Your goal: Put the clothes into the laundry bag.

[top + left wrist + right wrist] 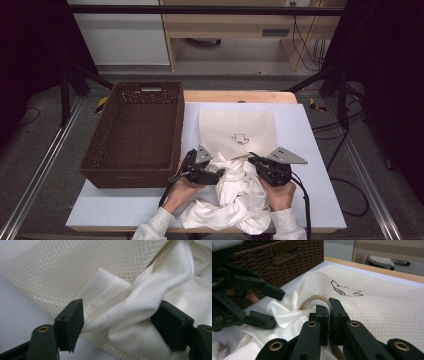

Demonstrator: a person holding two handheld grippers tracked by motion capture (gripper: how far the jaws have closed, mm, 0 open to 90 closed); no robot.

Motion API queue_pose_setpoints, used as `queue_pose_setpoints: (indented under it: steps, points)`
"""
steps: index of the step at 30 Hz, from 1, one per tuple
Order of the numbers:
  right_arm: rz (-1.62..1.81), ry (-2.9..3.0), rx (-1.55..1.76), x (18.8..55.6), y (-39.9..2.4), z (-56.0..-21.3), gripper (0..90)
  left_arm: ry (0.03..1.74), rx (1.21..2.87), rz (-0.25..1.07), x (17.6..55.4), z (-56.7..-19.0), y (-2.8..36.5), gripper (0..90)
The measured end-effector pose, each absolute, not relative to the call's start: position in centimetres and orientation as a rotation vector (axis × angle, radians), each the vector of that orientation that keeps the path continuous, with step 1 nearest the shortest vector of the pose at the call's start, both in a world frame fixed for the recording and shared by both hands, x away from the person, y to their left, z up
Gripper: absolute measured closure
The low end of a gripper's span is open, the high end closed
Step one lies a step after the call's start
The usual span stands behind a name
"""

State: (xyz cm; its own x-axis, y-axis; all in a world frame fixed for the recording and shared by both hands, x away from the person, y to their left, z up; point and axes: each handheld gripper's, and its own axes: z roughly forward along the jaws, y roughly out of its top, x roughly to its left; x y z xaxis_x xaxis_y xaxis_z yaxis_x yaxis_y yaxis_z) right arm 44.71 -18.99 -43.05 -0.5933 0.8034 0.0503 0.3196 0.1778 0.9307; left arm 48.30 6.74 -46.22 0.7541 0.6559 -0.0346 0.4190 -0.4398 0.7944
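In the high view, 1 mesh bag [239,132] is lying flat near the middle of the bench [310,150], its open end facing the person, and 1 white garment [235,197] is lying bunched at the near edge, apparently being fed into that opening. 1 brown basket [134,132] is sitting at the bench's left edge, empty, likely waiting for the filled bag. The left gripper [216,173] and the right gripper [250,159] are meeting at the bag's mouth, 2 tools in 2 hands. In the left gripper view, its jaws are standing wide, with a fold of the garment [140,315] lying loosely between them and not pinched; they are resting over the mesh of the bag [75,265], as if pushing cloth inward. In the right gripper view, the right gripper [329,315] is clamping narrow on the bag's zipper edge [317,300], lifting it so the mouth is gaping; the left gripper [270,306] is waiting open just beside the garment [287,312], with the basket [287,257] standing behind.
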Motion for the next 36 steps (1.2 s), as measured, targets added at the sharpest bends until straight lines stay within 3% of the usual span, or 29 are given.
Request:
queue_pose_setpoints:
  steps: [2, 4, 5, 8, 11, 16, 22, 28, 32, 34, 36]
  points:
    - [1.41, 2.007, 1.059, 44.7, -19.0, -43.1, 86.7, 0.781, 2.115, 0.328, 48.5, -46.7, 6.3, 33.9]
    - [1.41, 2.007, 1.058, 44.8, -19.0, -43.1, 86.7, 0.737, 2.134, 0.313, 48.5, -47.0, 5.9, 51.4]
    - [1.409, 2.008, 1.06, 44.7, -19.0, -43.1, 86.7, 0.726, 2.141, 0.311, 48.4, -47.1, 5.7, 51.4]
    - [1.409, 2.007, 1.057, 44.7, -19.0, -43.1, 86.7, 0.708, 2.162, 0.333, 47.9, -46.8, 5.4, 70.5]
    - [1.411, 2.005, 1.055, 44.7, -19.1, -43.0, 86.7, 0.678, 2.115, 0.372, 46.7, -45.0, 5.8, 78.5]
    - [1.416, 1.999, 1.062, 44.8, -19.0, -43.1, 86.8, 0.585, 2.051, 0.364, 45.0, -42.6, 5.6, 78.9]
    - [1.424, 1.993, 1.062, 44.7, -18.9, -43.0, 86.8, 0.487, 2.091, 0.369, 43.6, -42.2, 1.6, 79.1]
    - [1.443, 1.981, 1.072, 44.6, -19.0, -42.8, 86.9, 0.526, 2.188, 0.442, 45.4, -44.8, -2.0, 78.5]
    - [1.448, 1.974, 1.066, 44.4, -19.1, -42.6, 86.9, 0.627, 2.2, 0.542, 47.1, -45.7, -2.4, 77.8]
    - [1.446, 1.977, 1.057, 44.3, -19.1, -42.5, 86.9, 0.665, 2.191, 0.529, 47.5, -45.9, -2.2, 76.4]
    - [1.438, 1.98, 1.055, 44.3, -19.0, -42.5, 86.9, 0.675, 2.181, 0.54, 47.3, -45.8, -2.0, 68.5]
